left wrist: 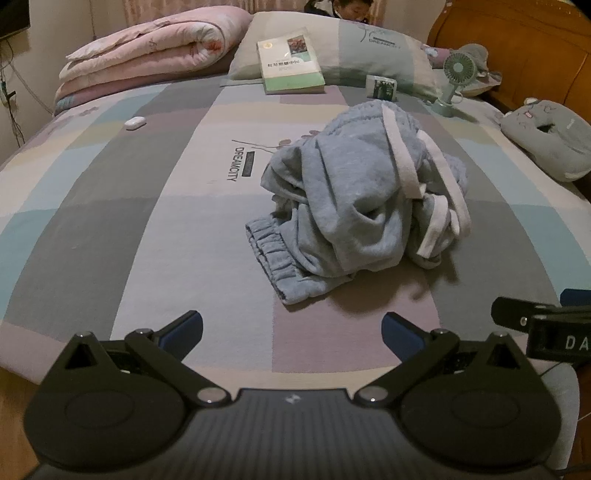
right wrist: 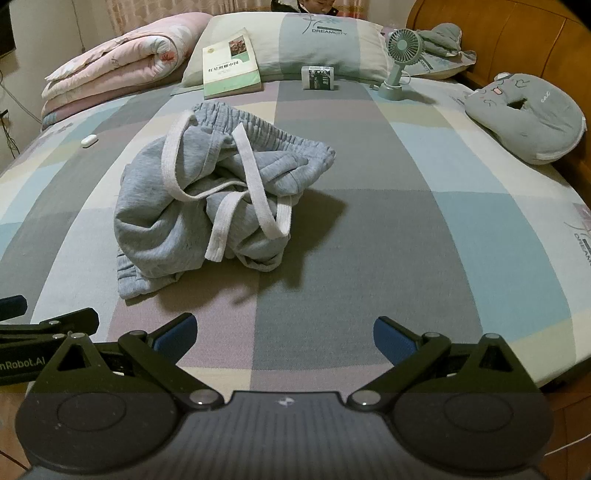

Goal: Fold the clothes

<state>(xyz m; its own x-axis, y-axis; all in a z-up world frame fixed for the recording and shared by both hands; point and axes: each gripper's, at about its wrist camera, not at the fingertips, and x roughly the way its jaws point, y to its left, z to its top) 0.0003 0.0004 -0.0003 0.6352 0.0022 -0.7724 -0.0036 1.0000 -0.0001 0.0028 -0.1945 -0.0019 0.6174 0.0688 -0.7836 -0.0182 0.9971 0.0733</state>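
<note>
While the grey sweatpants (left wrist: 364,206) lie crumpled in a heap near the middle of the patchwork bedsheet (left wrist: 110,229) — white side stripes twisted over the top, one elastic cuff poking out toward the cameras — both tools hover at the near edge of the bed. The left gripper (left wrist: 291,336) and the right gripper (right wrist: 283,338) each stand spread wide with nothing between the blue pads, apart from the cloth. A book (right wrist: 231,66) and a small fan (right wrist: 400,55) rest by the pillow (right wrist: 317,44).

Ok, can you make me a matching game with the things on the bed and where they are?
Things:
1. book
2. little fan
3. grey trousers
4. cat cushion

Places:
A. crumpled in the middle of the bed
B. leaning on the pillow
C. near the wooden headboard, at the bed's right side
D. standing upright right of the pillow

Pairs: 1-B, 2-D, 3-A, 4-C
</note>
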